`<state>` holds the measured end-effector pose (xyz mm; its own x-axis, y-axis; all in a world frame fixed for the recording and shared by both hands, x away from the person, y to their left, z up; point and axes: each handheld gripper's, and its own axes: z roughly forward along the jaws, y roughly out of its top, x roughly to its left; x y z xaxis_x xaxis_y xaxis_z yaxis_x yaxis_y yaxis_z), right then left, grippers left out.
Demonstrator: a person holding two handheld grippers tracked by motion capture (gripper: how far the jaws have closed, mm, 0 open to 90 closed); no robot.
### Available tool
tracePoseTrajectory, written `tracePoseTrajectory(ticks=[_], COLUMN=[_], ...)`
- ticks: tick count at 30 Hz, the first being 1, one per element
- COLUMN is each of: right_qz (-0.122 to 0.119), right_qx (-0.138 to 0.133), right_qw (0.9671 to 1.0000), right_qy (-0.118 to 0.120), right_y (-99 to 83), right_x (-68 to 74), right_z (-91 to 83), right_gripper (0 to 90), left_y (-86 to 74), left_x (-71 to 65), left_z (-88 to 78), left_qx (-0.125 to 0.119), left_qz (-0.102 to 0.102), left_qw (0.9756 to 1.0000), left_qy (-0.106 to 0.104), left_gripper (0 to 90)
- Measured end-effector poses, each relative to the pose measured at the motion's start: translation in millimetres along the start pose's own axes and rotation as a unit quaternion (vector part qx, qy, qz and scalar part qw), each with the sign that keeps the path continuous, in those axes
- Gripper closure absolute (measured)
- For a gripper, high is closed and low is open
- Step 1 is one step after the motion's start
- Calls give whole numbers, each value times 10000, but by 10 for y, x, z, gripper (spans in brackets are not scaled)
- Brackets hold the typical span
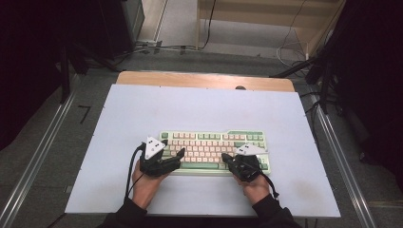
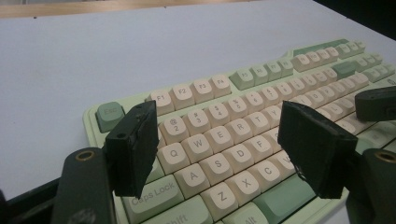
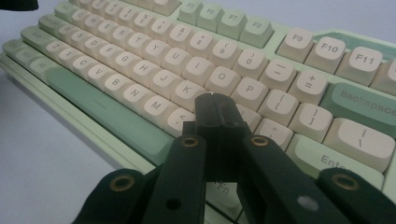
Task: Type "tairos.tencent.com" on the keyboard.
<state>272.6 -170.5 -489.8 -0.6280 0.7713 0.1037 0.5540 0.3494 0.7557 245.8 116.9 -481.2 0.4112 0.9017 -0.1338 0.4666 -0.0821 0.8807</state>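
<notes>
The green-and-cream keyboard (image 1: 215,151) is lying on the white table sheet (image 1: 199,114), close to the person's edge. The left gripper (image 2: 217,140) is hovering over the keyboard's left letter keys with its jaws standing apart and nothing between them. The right gripper (image 3: 215,112) is pointing down at the keys near the L, jaws pressed fully together and holding nothing.

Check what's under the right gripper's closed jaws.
The right gripper is shut with nothing between its jaws, tip over the keyboard below the K, L and P keys. The key right under the tip is covered; whether it is touched or pressed can't be told.
</notes>
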Motion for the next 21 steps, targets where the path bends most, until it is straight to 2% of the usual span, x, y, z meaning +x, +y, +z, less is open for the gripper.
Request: tracePoseTrajectory(ticks=[8,14,17,18,21], right_qz=[-28,-29,74,96,187], right_qx=[104,37,-136,-200,-398], right_qw=[9999,10000,9998,9997,9990], right_qy=[17,18,85,83,46], right_y=[-11,-12,11,18,40], right_x=[8,6,-17,-26,-60], right_z=[32,20,-22,-37,-83], right_gripper=[877,876,740,722,575], left_y=[-3,-3,-5,-6,-10], left_x=[4,7,9,9,8], left_z=[3,1,5,6,3], left_qx=[41,53,56,59,68], left_qz=[8,-3,-16,-12,-18], left_qw=[10000,10000,10000,10000,10000], left_qy=[1,13,10,13,15], left_gripper=[287,288,288,288,288])
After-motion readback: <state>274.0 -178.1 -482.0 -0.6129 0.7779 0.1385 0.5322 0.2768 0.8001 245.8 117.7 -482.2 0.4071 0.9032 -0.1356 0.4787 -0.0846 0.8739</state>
